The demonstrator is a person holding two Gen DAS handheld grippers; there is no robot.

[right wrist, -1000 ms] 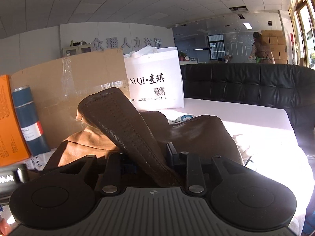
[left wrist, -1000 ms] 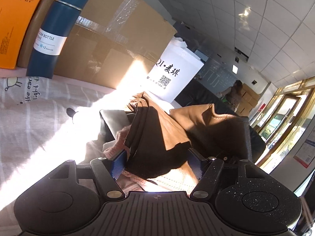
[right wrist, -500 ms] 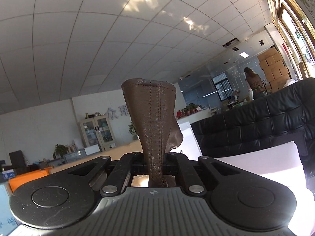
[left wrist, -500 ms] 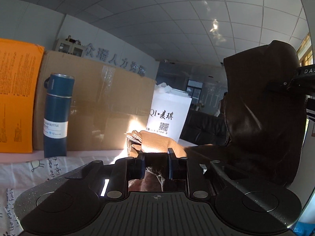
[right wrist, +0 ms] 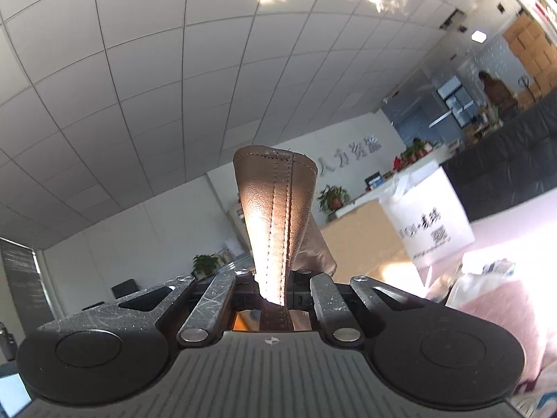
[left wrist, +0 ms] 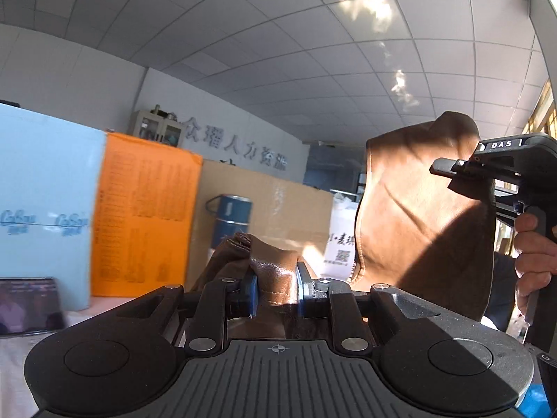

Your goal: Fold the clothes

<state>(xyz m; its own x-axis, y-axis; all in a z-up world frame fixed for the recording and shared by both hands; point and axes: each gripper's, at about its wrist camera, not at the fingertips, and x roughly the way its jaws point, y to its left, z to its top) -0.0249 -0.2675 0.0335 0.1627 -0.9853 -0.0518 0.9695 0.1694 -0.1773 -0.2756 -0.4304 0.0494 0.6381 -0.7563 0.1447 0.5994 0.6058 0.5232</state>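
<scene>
Left wrist view: left gripper [left wrist: 275,292] fingers [left wrist: 251,292] clamped on a bunched fold of the brown leather garment [left wrist: 421,223], with blue pads pressing it from both sides. Right gripper [left wrist: 487,163] seen at far right, gripped by a hand [left wrist: 532,254], pinching another edge of the same garment higher up, so that a broad panel hangs down between the two, off the bench [left wrist: 21,358]. Behind: orange box [left wrist: 142,209], cardboard box [left wrist: 271,209], blue bottle [left wrist: 229,219], white bag [left wrist: 343,240].

Right wrist view: fingers closed on a stitched seam strip of the garment that stands up from between them against the ceiling; pink-covered bench at lower right, well below.

Judged as a lift-and-spread stage of folding, though which fold cannot be told. To do it well: keep both grips firm, since leather looks heavy and smooth and could slip from a narrow pinch; level the two grippers and draw them apart until the panel hangs flat without twist; lower slowly over bare bench, letting the bottom edge land first; watch the bottle and boxes on the far side while swinging.
</scene>
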